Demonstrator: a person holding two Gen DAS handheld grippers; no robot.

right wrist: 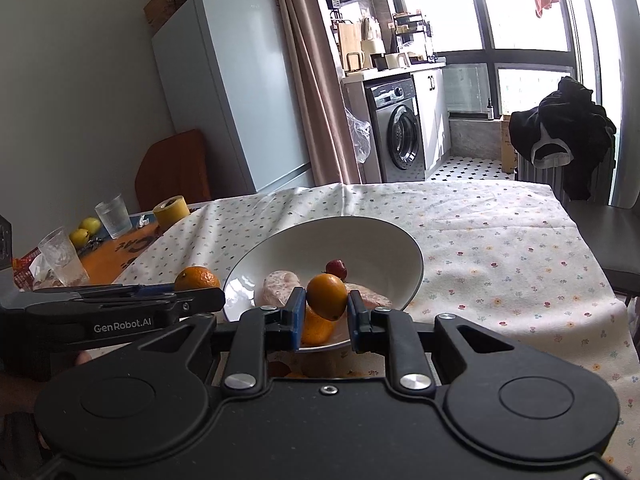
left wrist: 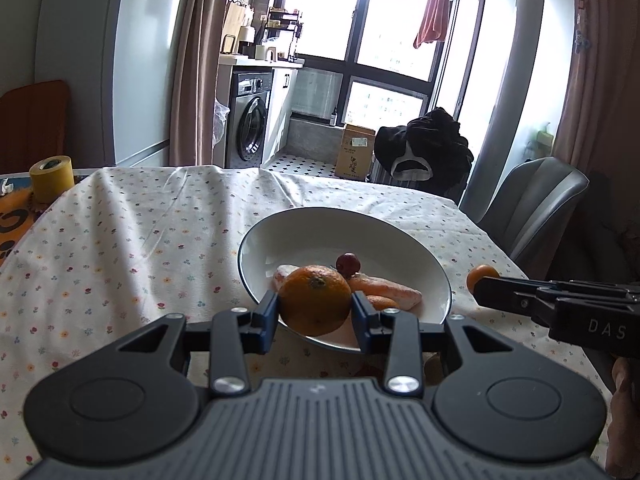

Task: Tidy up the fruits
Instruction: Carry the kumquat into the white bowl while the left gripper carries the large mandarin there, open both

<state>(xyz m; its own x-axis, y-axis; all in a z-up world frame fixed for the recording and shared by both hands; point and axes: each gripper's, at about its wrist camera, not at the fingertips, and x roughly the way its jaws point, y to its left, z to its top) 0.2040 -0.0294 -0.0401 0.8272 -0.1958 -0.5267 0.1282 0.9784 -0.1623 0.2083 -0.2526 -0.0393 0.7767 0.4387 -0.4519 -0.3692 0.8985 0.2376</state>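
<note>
My left gripper (left wrist: 314,305) is shut on a large mandarin (left wrist: 314,298), held at the near rim of a white plate (left wrist: 320,228). On the plate lie a small red fruit (left wrist: 348,263), pink pieces (left wrist: 394,291) and an orange fruit (right wrist: 316,330). My right gripper (right wrist: 322,305) is shut on a small oval orange fruit (right wrist: 326,295), over the near edge of the plate (right wrist: 360,236). Each gripper shows in the other's view: the right gripper (left wrist: 486,290) with its small fruit (left wrist: 482,275), and the left gripper (right wrist: 216,296) with the mandarin (right wrist: 197,278).
A flowered cloth (left wrist: 140,240) covers the table. At its left end stand a yellow tape roll (right wrist: 171,210), two glasses (right wrist: 114,216) and two yellow-green fruits (right wrist: 86,230). A grey chair (left wrist: 536,204) stands at the right; dark clothing (left wrist: 424,148) hangs on a far chair.
</note>
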